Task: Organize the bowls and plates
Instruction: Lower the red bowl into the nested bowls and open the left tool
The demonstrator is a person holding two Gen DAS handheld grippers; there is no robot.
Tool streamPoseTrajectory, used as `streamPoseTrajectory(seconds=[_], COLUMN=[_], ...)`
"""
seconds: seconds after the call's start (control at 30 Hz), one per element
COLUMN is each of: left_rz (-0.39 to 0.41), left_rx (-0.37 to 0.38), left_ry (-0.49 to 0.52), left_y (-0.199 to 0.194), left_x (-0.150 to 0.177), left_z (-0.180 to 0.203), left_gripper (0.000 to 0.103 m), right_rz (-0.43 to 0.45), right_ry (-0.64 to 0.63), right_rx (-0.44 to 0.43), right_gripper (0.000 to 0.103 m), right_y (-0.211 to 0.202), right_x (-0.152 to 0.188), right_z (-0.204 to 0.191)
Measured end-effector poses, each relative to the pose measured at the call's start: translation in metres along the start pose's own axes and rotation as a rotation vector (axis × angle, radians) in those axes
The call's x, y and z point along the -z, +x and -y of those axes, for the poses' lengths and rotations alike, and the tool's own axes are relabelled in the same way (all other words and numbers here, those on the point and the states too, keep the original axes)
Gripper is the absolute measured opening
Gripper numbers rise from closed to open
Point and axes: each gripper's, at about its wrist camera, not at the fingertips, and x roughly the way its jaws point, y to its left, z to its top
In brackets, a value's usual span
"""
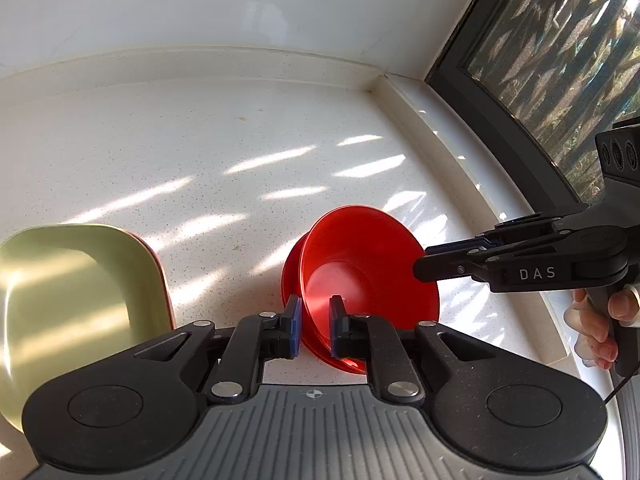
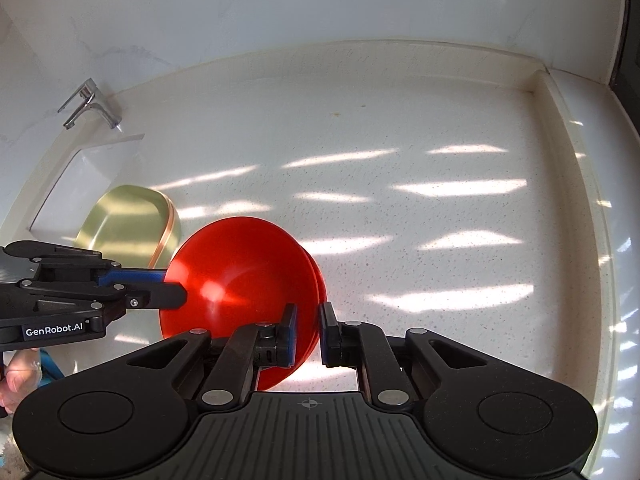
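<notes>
**Spotter:** Bowls first, from your left wrist view. Two red bowls point(image 1: 360, 276), nested and tipped on edge, sit between your left gripper point(image 1: 315, 326) fingers. Their rims pass through the gap, the inner pad on the bowl's inside, the outer pad behind the rim.

**Operator:** So my left is clamped on them?

**Spotter:** You're gripping the rims, yes. Your right gripper point(image 1: 418, 266) comes in from the right, tips on the far rim of the same bowls. A green dish point(image 1: 76, 300) rests on the counter point(image 1: 240, 152) to the left, stacked on an orange one whose edge peeks out. Window point(image 1: 560, 60) at upper right.

**Operator:** And from my right wrist?

**Spotter:** Same red bowls point(image 2: 240, 280), open side facing left. Your right gripper point(image 2: 308, 332) straddles the rim, one finger inside, one outside, closed onto it. Your left gripper point(image 2: 176, 286) reaches in from the left, its blue pad against the opposite rim. The green dish point(image 2: 124, 220) lies behind the bowls, beside the sink point(image 2: 76, 184), with the tap point(image 2: 90, 104) above it. Whether the bowls touch the counter point(image 2: 400, 140), I can't tell.
</notes>
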Motion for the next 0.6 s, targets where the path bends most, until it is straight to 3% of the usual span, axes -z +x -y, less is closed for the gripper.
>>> streamPoseTrajectory(seconds=[0.13, 0.47, 0.6], left_rz=[0.019, 0.073, 0.131], left_rx=[0.006, 0.007, -0.003], left_ry=[0.007, -0.007, -0.006], left_y=[-0.005, -0.016, -0.021], left_x=[0.002, 0.005, 0.010], left_z=[0.002, -0.003, -0.004], left_gripper=[0.030, 0.038, 0.049], right_rz=[-0.001, 0.059, 0.090], right_ry=[-0.007, -0.029, -0.027], right_rx=[-0.008, -0.011, -0.003], right_gripper=[0.018, 0.021, 0.021], right_y=[0.000, -0.015, -0.020], right_x=[0.002, 0.004, 0.007], right_z=[-0.004, -0.011, -0.009])
